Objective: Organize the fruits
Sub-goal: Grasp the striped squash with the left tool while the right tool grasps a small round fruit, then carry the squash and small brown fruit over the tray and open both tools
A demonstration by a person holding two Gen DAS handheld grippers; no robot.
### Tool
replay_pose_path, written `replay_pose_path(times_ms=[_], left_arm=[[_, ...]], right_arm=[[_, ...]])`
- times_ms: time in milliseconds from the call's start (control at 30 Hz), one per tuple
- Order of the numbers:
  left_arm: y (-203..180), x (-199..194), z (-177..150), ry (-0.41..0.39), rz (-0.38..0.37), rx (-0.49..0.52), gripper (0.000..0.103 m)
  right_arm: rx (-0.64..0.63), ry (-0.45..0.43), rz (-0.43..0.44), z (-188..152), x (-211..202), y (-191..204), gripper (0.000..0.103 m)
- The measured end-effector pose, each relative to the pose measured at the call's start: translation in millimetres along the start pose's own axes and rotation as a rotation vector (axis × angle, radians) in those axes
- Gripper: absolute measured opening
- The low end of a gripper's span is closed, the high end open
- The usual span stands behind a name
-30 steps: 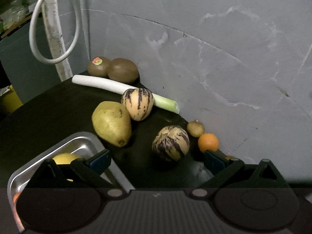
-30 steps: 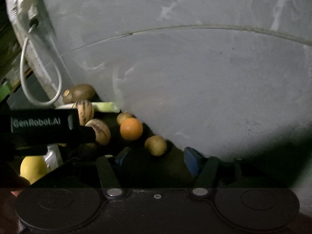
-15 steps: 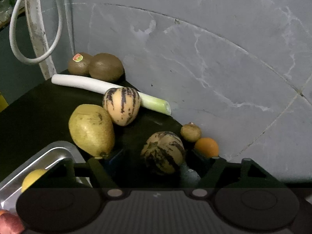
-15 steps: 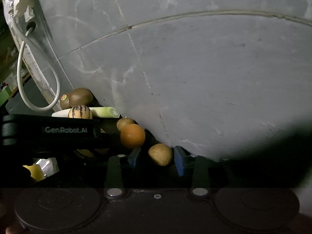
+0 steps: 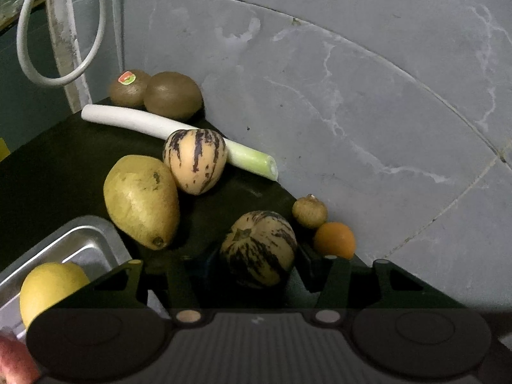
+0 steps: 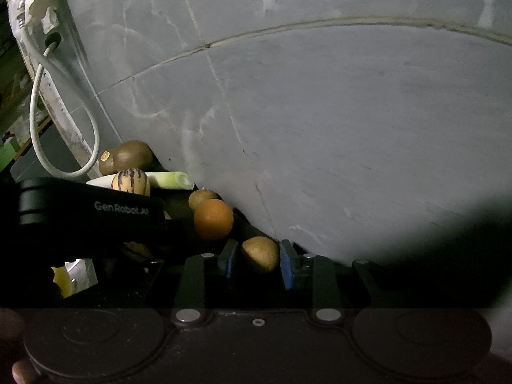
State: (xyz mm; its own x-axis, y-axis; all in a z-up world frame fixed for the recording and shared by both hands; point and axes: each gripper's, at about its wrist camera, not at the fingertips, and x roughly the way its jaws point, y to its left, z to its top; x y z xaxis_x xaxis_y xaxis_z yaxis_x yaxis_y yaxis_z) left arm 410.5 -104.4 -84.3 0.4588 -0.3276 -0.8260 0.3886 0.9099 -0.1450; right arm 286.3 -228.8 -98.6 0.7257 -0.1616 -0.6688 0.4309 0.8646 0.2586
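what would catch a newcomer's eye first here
Probably the bright orange against the grey wall, and the two purple-striped melons: one between the left gripper's jaws, one leaning on a leek. The right gripper brackets a small brown fruit.

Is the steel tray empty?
No. The steel tray holds a yellow round fruit; the rest is hidden by the left hand-held gripper.

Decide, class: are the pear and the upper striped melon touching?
Touching. The left wrist view shows the pear and the upper striped melon pressed side to side with no dark gap between.
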Motion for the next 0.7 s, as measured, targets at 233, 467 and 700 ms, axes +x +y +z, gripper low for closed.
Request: replay_pose_path(times_ms=[233, 467, 700], left_arm=[[-1.8, -25.4, -13.3, -0.016, -0.003, -0.023, 0.054], [2.2, -65.4, -28.6, -0.053, 0.011, -0.066, 0.054], [18.3, -113.2, -58.8, -0.105, 0.043, -0.173, 0.054]], right_arm=[[-0.035, -0.007, 0.038, -1.8, -17.7, 3.1, 0.03], [-0.074, -0.02, 0.079, -6.6, -43.3, 12.6, 0.03], [-0.169, -0.037, 0.147, -16.9, -75.8, 29.4, 0.03]])
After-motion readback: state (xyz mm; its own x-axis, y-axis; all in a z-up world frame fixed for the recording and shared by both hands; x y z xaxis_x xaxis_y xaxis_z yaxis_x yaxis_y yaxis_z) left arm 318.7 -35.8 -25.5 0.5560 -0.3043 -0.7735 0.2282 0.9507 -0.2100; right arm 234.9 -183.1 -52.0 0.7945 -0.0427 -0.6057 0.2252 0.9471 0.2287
